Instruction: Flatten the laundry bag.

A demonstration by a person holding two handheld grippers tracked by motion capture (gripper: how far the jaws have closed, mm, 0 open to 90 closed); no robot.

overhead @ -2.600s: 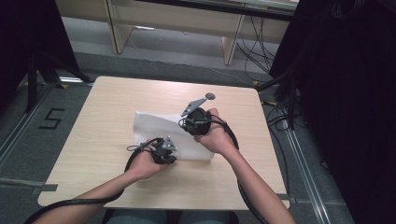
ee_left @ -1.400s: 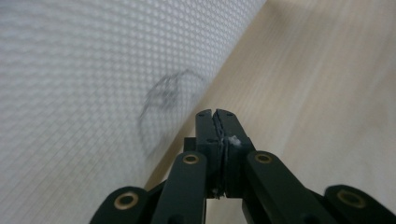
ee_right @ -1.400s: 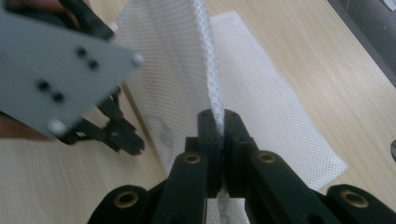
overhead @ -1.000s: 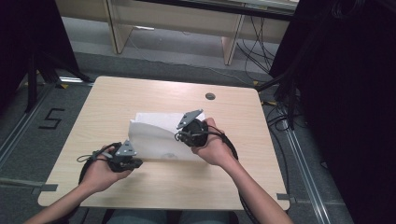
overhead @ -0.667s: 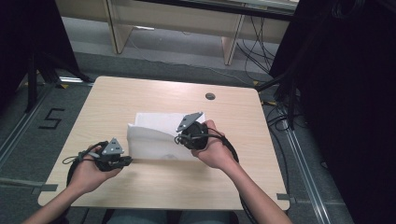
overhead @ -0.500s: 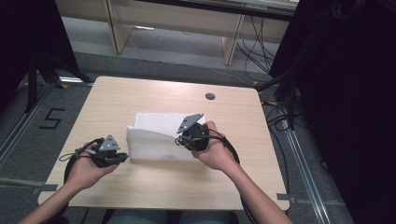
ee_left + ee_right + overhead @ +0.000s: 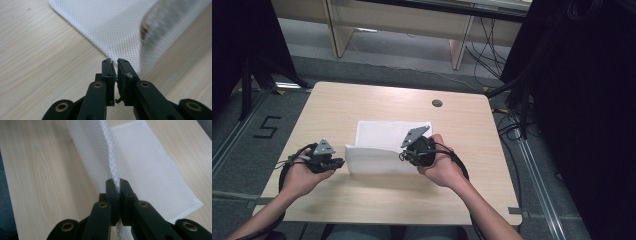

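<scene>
I am folding a white mesh cloth (image 7: 387, 145) on the desk (image 7: 362, 100). My right tool (image 7: 117, 185) is pinched tight on the near edge of the cloth and holds it up, so that edge stands like a little wall. My left tool (image 7: 114, 65) is almost shut, with nothing in it (I see only a thin gap), and it sits just beside the cloth's corner. The far half lies flat. I think the fold is about halfway: the lifted edge must yet go over and lie down.
</scene>
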